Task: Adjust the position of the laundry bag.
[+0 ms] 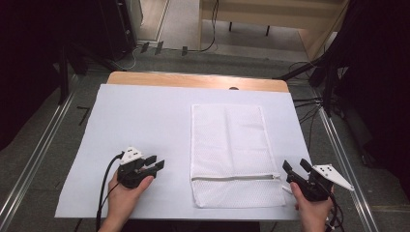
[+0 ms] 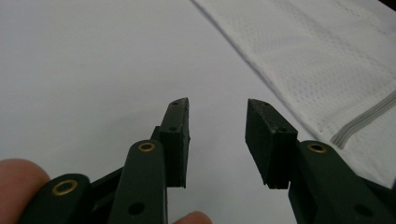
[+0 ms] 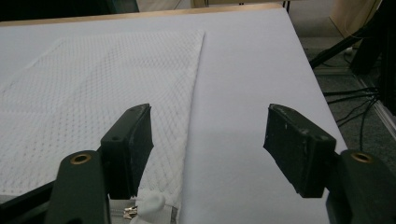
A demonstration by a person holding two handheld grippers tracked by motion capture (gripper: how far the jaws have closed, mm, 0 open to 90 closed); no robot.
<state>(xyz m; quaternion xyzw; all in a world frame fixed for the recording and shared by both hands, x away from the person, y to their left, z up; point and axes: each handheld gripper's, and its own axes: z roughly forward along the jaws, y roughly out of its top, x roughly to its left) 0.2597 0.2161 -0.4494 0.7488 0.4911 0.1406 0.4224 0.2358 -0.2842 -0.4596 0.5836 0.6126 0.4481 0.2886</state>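
Left gripper (image 1: 155,164): sitting low over the sheet at the near left, held in the person's left hand (image 1: 126,195); jaws standing apart with a narrow gap, holding nothing; tips pointing right toward the bag.
Left gripper, own view (image 2: 217,108): jaws hovering over bare sheet with the bag's edge just beyond the right jaw; a fingertip (image 2: 198,218) showing at the bottom edge.
Right gripper (image 1: 296,165): sitting at the near right corner of the sheet, held in the right hand (image 1: 312,210); jaws spread wide, holding nothing.
Right gripper, own view (image 3: 209,116): left jaw hanging over the bag's near right corner, right jaw over bare sheet.
Bag (image 1: 232,150): white mesh, lying flat on the sheet, right of centre, long side running away from the person.
Bag, right gripper view (image 3: 93,93): right edge passing between the two jaws, nearer the left one.
Zip (image 1: 235,177): running across the bag near its near end, appearing closed; grey band also showing in the left gripper view (image 2: 362,121).
Zip pull (image 3: 133,212): lying at the bag's right end, just below the right gripper's left jaw; touching or not, cannot tell.
Sheet (image 1: 140,121): pale, covering most of the table.
Table (image 1: 193,79): wooden strip showing along the far edge.
Cables (image 1: 309,104): lying on the floor past the table's right side.
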